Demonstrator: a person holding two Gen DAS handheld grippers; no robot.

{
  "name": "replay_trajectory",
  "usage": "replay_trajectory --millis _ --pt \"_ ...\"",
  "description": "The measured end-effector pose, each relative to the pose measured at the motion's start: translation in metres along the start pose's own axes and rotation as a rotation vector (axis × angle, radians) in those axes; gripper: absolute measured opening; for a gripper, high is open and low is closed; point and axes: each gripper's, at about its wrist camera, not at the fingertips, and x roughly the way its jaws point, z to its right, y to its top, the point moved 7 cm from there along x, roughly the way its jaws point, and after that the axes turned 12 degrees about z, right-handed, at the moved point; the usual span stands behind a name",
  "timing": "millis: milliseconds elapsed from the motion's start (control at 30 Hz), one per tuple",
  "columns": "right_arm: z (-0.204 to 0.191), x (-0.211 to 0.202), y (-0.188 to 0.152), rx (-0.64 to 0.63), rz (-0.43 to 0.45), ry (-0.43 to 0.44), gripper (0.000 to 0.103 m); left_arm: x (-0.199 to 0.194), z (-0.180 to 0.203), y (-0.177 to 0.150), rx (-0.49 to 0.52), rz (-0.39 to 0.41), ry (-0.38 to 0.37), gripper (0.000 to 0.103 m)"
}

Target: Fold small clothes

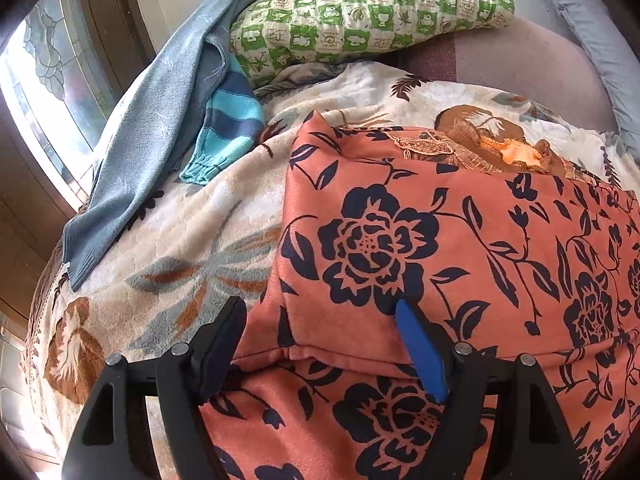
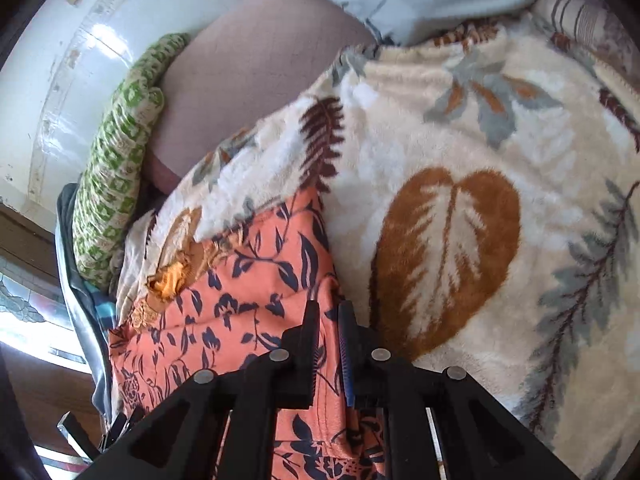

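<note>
Starting at the left of the bed, a grey-blue knit sweater [image 1: 136, 168] is lying draped toward the near-left edge, with a teal-and-navy striped sleeve [image 1: 224, 128] poking out beside it, and a green checked pillow [image 1: 360, 16] sitting at the far side. All of that is resting on the cream leaf-print fleece blanket [image 1: 192, 240].

Moving right, the left gripper [image 1: 320, 320] is hovering with its jaws spread wide, straddling the near-left corner of the orange floral garment [image 1: 440, 220]. Nothing is being pinched there; the blue pad [image 1: 420, 352] is sitting over the cloth near a folded hem that is running left to right across the view.

Further right, the right gripper [image 2: 329, 312] is squeezed down narrow, and the orange floral garment [image 2: 248, 280] is passing between its 2 fingers, so it is gripping the right-hand edge. From that claw the cloth is stretching away to the left and far, its long axis running across the bed toward the left gripper.

The next fold, as I judge it, is turning on this: the right hand is already holding its edge, while the left is directly over its corner and only needs to close.
</note>
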Motion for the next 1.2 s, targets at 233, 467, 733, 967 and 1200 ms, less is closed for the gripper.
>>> replay_trajectory --millis 233,467,733,967,1200 --pt "-0.044 0.032 -0.057 -0.112 -0.234 0.104 0.013 0.013 -0.011 -0.005 0.043 -0.033 0.073 0.080" --pt "-0.028 0.036 -0.073 0.019 -0.285 0.114 0.011 0.013 -0.021 -0.006 -0.012 -0.042 0.044 0.087" --pt "-0.074 0.019 -0.136 -0.119 -0.354 0.189 0.015 -0.018 -0.020 -0.030 0.025 -0.048 0.043 0.087" --pt "-0.086 -0.025 -0.169 -0.174 -0.291 0.244 0.016 -0.060 -0.038 -0.054 -0.006 -0.020 0.017 0.087" --pt "-0.074 -0.069 -0.223 -0.209 -0.288 0.251 0.018 -0.113 -0.035 -0.078 0.018 0.046 -0.013 0.087"
